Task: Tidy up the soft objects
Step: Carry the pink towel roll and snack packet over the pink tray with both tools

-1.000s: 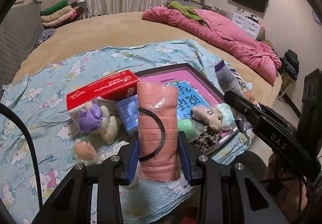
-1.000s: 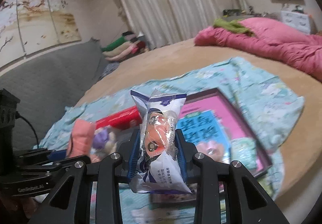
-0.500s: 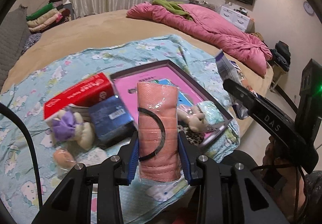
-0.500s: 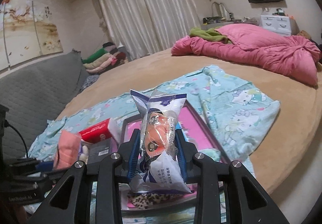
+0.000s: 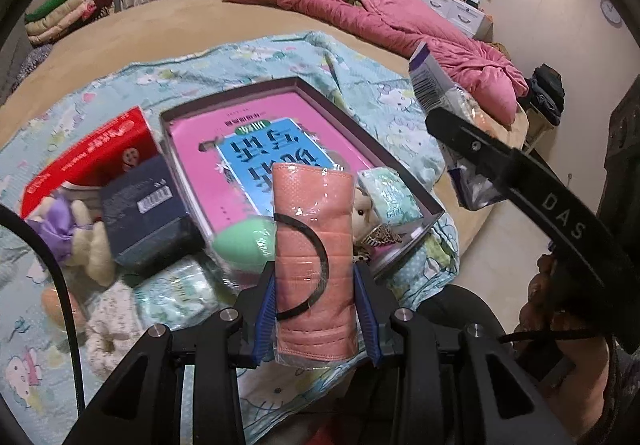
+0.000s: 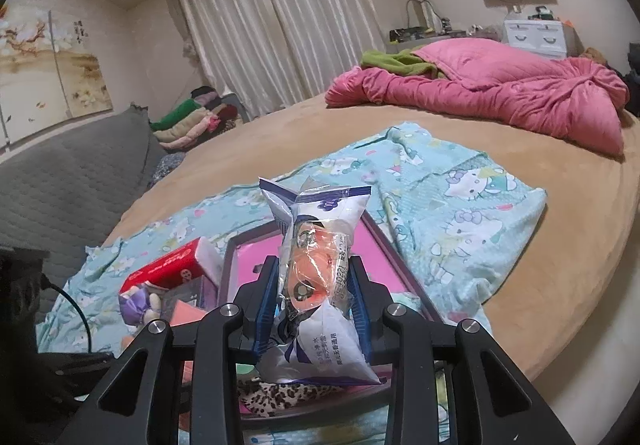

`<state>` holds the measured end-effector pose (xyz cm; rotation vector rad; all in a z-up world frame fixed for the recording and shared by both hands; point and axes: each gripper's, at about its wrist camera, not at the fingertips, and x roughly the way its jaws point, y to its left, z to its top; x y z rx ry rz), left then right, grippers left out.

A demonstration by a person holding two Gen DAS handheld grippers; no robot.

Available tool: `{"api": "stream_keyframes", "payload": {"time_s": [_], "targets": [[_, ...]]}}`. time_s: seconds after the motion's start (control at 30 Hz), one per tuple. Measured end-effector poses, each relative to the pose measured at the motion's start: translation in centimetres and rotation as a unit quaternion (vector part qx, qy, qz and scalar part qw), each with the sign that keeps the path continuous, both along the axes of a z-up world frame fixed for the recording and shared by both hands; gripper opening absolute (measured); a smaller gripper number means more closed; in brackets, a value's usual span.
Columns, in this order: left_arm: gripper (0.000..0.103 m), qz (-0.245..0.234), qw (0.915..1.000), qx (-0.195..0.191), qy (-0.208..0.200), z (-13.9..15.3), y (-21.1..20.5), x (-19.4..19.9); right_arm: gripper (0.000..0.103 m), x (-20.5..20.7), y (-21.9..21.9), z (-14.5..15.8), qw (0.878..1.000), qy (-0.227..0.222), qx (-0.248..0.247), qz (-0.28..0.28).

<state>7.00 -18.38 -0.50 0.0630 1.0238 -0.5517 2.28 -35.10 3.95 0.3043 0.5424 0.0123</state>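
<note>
The pink, ribbed soft pad in clear plastic wrap (image 5: 314, 265) stands upright at lower centre of your left wrist view, pinched between the blue pads of your left gripper (image 5: 316, 309). Behind it lies the shallow dark-rimmed box lid with a pink and blue print (image 5: 304, 85), on the pale blue cartoon-print blanket (image 5: 248, 57). Your right gripper (image 6: 314, 297) is clamped on the white and purple plastic packet with an orange item inside (image 6: 314, 265).

A round tan bed (image 6: 540, 277) is carrying a rumpled pink quilt (image 6: 500, 93) at its far side and a pale blue cartoon-print sheet (image 5: 280, 57) nearer. A shallow tray (image 5: 404, 169), red box (image 5: 92, 153) and plush toys are lying on the sheet.
</note>
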Motion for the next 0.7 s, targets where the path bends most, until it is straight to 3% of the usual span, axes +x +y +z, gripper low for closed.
{"api": "stream_keyframes", "payload": {"time_s": [0.7], "targets": [[0.037, -0.013, 0.9994, 0.028, 0.016, -3.4, -3.2, 2.5, 0.034, 1.2, -2.8, -2.4, 0.999, 0.038, -0.011, -0.032]]}}
